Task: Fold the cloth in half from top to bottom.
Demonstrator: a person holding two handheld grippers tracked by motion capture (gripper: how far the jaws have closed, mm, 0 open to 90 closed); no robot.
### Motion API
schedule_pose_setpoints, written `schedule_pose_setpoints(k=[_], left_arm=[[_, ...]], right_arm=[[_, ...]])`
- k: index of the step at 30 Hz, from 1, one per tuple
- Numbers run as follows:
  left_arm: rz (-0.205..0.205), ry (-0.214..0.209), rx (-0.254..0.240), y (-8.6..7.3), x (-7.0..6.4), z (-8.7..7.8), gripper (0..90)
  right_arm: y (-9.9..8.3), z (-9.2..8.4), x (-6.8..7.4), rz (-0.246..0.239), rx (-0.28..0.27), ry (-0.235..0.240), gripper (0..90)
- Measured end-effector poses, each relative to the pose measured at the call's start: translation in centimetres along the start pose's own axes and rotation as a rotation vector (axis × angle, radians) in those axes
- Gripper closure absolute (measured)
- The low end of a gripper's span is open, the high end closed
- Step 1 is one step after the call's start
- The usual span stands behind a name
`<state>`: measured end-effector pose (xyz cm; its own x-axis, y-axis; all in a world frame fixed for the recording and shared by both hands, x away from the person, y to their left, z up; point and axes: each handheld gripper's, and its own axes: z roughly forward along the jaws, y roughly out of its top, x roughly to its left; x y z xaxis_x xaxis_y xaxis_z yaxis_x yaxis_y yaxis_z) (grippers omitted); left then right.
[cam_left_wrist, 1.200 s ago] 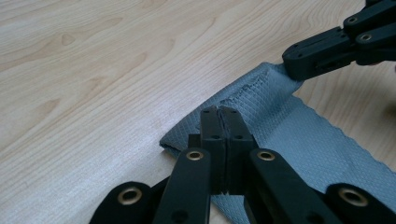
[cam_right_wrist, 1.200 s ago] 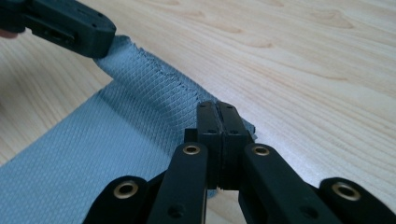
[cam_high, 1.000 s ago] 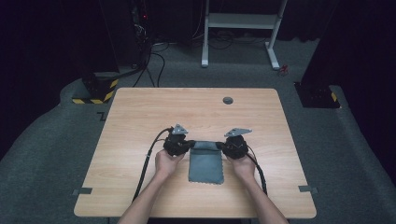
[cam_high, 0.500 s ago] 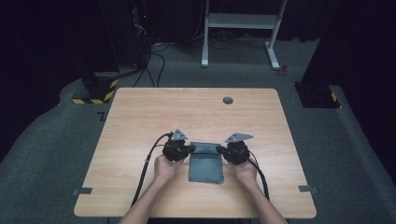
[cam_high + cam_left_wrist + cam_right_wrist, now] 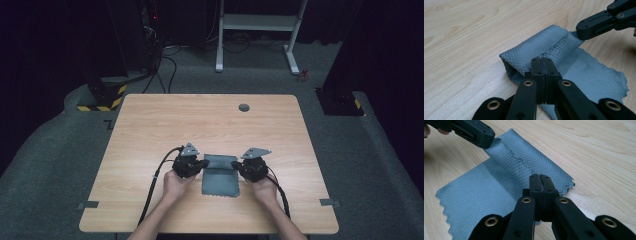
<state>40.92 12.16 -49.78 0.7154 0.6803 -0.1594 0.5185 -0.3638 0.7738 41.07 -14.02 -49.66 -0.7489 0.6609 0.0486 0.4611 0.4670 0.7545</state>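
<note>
1. The pale wooden rectangular counter point(image 5: 150, 150) carries the work. A small dark round grommet point(image 5: 243, 107) sits toward 12 o'clock, well away from the action, so the near half is free for folding.

2. The grey diamond-textured microfibre cloth with pinked edges point(image 5: 220, 177) lies flat at about 6 o'clock on the counter, between the two hands. Its far edge is lifted and rolled toward the person, which I judge to be a fold under way. The near part rests on the wood and so anchors the fold.

3. The left tongs point(image 5: 202, 163), at the cloth's 10 o'clock corner, are pressed together on the raised edge point(image 5: 541, 60). Gripping at a corner keeps that edge taut.

4. The right tongs point(image 5: 235, 164) pinch the 2 o'clock corner point(image 5: 540, 178) in the same way. With both corners level, the fold line should run straight across.
</note>
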Motion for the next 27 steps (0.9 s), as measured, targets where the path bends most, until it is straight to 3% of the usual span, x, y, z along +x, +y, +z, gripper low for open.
schedule_pose_setpoints(k=[5, 9, 15, 22, 27], left_arm=[[0.02, 0.0, 0.004, -0.3, -0.4, 0.0, 89.4], [0.005, -0.01, -0.003, -0.4, -0.5, -0.2, 89.3], [0.014, -0.015, -0.006, -0.9, -1.1, -0.5, 89.3], [-0.014, -0.027, -0.009, -1.6, -1.1, -0.7, 89.4], [0.002, -0.029, -0.009, -1.8, -1.4, -0.9, 89.3]], right_arm=[[-0.3, -0.5, 0.3, -0.006, -0.01, 0.002, 89.8], [-0.7, -0.5, 0.4, -0.007, -0.009, 0.009, 89.8], [-1.2, -1.0, 0.7, 0.005, -0.03, 0.023, 89.8], [-1.7, -1.2, 1.3, -0.016, -0.037, 0.035, 89.8], [-2.0, -1.4, 1.7, -0.024, -0.035, 0.034, 89.7]])
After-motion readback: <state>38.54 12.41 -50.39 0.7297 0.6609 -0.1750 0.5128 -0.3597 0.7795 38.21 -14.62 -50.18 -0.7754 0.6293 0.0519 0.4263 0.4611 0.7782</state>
